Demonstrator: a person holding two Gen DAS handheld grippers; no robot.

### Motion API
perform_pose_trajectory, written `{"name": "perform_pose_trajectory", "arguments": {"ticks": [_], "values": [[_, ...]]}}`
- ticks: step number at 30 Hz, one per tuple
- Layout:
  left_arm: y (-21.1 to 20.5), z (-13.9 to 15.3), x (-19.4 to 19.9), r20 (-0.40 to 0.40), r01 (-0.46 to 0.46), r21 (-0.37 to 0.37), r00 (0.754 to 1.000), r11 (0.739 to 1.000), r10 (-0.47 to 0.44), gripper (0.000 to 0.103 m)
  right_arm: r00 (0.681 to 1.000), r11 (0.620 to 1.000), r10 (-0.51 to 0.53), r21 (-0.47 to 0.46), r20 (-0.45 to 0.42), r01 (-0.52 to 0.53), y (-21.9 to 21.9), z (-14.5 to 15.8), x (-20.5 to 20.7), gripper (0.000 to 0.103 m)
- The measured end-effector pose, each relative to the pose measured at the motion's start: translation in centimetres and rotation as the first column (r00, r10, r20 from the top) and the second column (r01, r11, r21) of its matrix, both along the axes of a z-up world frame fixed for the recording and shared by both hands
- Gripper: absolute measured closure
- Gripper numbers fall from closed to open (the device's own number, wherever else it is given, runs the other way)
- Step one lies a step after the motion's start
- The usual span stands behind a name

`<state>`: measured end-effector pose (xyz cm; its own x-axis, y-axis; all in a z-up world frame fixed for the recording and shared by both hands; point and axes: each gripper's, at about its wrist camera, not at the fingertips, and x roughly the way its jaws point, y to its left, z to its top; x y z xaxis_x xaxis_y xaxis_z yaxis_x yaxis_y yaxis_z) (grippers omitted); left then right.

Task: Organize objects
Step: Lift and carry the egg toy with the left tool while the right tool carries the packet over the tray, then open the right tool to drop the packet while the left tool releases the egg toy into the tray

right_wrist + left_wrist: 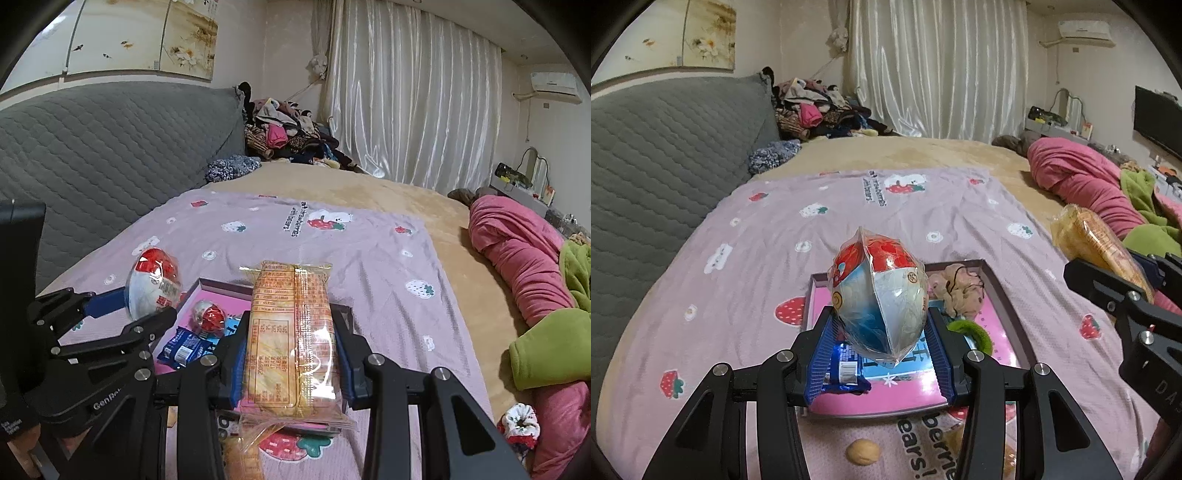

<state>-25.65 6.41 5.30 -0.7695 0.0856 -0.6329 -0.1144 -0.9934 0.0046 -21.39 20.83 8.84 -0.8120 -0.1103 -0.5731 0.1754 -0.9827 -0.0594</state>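
Observation:
My left gripper (881, 325) is shut on a puffed red, white and blue snack bag (881, 299) and holds it above a pink shallow box (1004, 295) on the bed. The bag also shows at the left of the right wrist view (153, 284). My right gripper (291, 332) is shut on a long orange cracker packet (290, 332), held over the box's right part (218, 286). The packet shows at the right of the left wrist view (1097, 243). In the box lie a blue wrapper (846, 369), a small red and white packet (210, 315), a beige scrunchie (956, 288) and a green hair tie (975, 332).
A walnut (863, 452) lies on the strawberry-print blanket (849, 221) in front of the box. A grey quilted headboard (665, 155) is at the left. A pink and green bedding heap (535, 280) and a red and white sock (519, 424) lie at the right.

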Motion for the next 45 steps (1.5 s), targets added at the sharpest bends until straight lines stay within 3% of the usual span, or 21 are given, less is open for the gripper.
{"name": "perform_pose_trajectory", "arguments": {"ticks": [7,21,26,33,45], "values": [[0.1,-2.9,-2.5,0.038,-0.008,0.009,0.999,1.0,0.008,0.053,1.0,1.0,-0.002,-0.02,0.026,0.003,0.6,-2.6,-2.0,0.064],[2.7,-10.6,-5.6,0.083,0.003,0.05,0.997,0.999,-0.007,0.053,0.993,0.996,-0.037,-0.082,0.115,0.046,2.2,-11.2,-6.2,0.064],[2.9,-13.0,-6.5,0.105,0.011,0.019,0.994,1.0,-0.013,0.053,0.989,0.996,-0.043,-0.066,0.141,0.053,2.6,-13.4,-7.4,0.064],[3.1,-14.2,-7.5,0.117,0.025,0.016,0.993,1.0,-0.027,0.053,0.983,0.998,-0.052,-0.037,0.179,0.059,2.5,-15.9,-8.8,0.064],[3.1,-15.6,-7.9,0.153,0.019,0.008,0.988,1.0,-0.02,0.053,0.977,0.997,-0.07,-0.007,0.201,0.073,2.4,-16.9,-9.4,0.064]]}}
